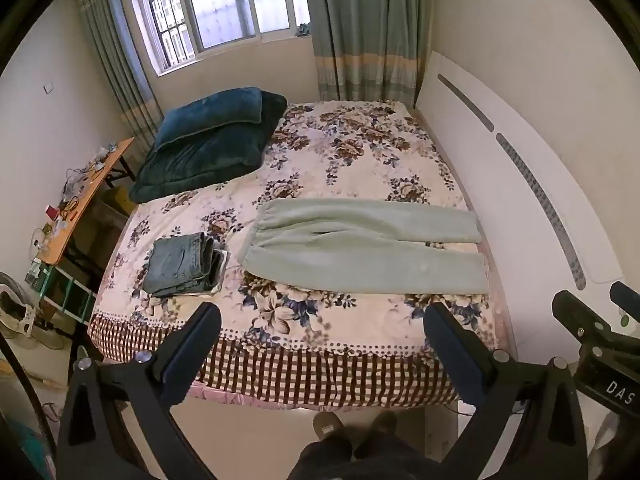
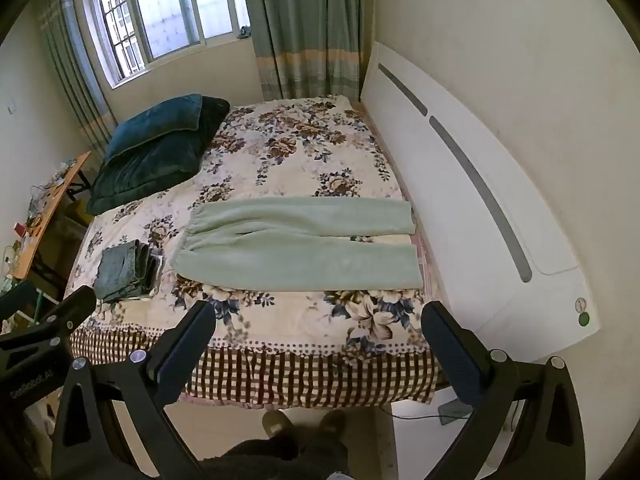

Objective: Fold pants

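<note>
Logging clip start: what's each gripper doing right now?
Left gripper: open, holding nothing, above the bed's near edge.
Right gripper: open, holding nothing; the green pants lie flat, untouched.

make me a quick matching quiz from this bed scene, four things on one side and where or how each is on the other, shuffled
Things:
1. green pants
2. jeans
3. dark blue pillow
4. left claw

States or places:
A. folded in a small stack
B. on the far left of the bed, on a dark quilt
C. open, empty, above the near bed edge
D. spread flat, legs toward the headboard

Pairs: 1-D, 2-A, 3-B, 4-C
</note>
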{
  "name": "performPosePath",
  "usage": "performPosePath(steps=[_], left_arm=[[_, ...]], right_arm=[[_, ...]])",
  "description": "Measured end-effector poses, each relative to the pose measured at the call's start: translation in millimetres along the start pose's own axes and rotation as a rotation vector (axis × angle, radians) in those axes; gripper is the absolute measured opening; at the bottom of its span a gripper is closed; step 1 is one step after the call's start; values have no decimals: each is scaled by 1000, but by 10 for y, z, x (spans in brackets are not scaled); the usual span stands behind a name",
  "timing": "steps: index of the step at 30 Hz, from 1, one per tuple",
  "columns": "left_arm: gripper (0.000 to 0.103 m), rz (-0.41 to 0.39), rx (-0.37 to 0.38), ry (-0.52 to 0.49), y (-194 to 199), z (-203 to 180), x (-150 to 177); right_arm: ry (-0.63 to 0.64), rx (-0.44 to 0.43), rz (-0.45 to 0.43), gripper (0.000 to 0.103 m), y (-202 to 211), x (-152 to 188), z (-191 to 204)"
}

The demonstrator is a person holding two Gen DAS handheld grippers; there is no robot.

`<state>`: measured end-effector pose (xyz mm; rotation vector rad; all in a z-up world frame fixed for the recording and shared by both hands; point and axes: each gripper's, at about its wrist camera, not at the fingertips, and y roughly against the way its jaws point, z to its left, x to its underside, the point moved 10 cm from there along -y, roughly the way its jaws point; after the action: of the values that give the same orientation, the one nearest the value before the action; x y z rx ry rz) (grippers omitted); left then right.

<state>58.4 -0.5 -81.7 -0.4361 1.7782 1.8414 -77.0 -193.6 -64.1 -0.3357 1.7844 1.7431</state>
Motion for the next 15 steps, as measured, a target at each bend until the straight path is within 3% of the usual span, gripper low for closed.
performPosePath(steps=[9, 15], left_arm=[[103, 11, -28, -9, -26, -9, -21], [103, -33, -3, 18, 117, 14, -35]], right_arm=[[0, -6, -17, 103, 85, -21, 15], [28, -21, -37, 103, 185, -77, 17]])
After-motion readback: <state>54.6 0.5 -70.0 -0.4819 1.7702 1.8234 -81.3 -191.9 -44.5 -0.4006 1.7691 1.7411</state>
